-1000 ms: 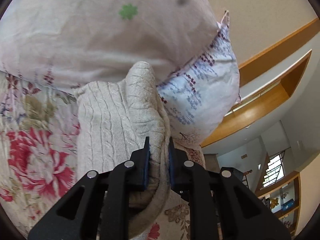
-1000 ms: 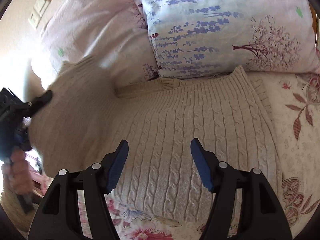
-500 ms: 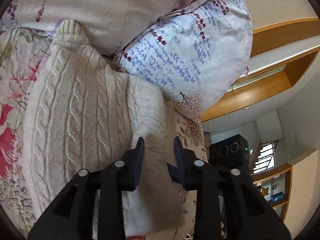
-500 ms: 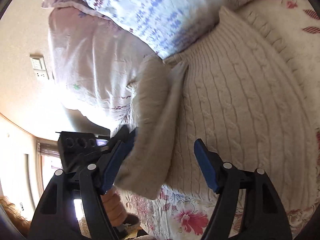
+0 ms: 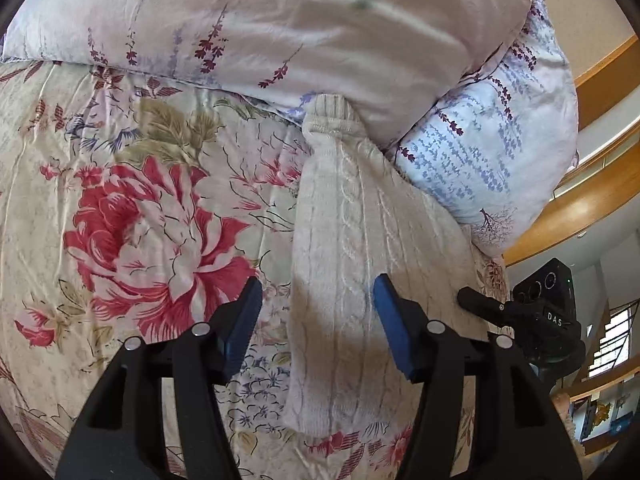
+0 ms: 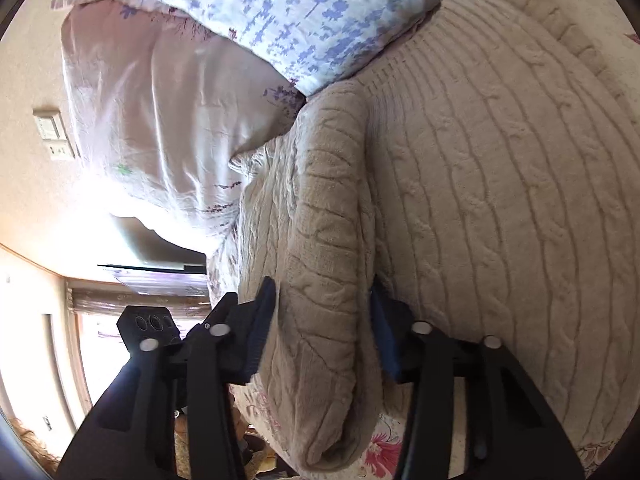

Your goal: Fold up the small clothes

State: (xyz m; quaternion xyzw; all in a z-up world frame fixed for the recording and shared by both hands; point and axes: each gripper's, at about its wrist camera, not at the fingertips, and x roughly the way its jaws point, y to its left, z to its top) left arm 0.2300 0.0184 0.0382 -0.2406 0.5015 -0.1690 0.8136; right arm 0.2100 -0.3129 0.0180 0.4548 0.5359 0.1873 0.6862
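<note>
Currently left gripper [image 5: 318,322] has its jaws spread wide, nothing between the blue pads [image 5: 390,334] clamped. Cream cable-knit sweater [image 5: 352,264] lies on the floral bedspread [image 5: 132,208] straight ahead of it, running away from the jaws. The near part of the knit sits between and below the two fingers; the right pad is over the knit, the left pad over the bedspread. Far ribbed end [image 5: 330,114] is tucked against the pink pillow [image 5: 280,24]; the blue-flowered pillow [image 5: 492,148] sits ahead and to the right, touching the sweater's right edge. Right gripper [image 5: 520,312] shows at the far right of this view, beside the sweater's right edge.

Right gripper [image 6: 324,328] has its jaws narrowed around a folded-over roll [image 6: 328,240] of the sweater [image 6: 500,200]; both pads touch the fabric, so it is gripping that fold. Rest of the knit spreads flat to the right of the jaws. Blue-flowered pillow [image 6: 280,8] is ahead, pink pillow [image 6: 160,108] ahead-left. Left gripper [image 6: 150,326] is visible just left of the right one.
</note>
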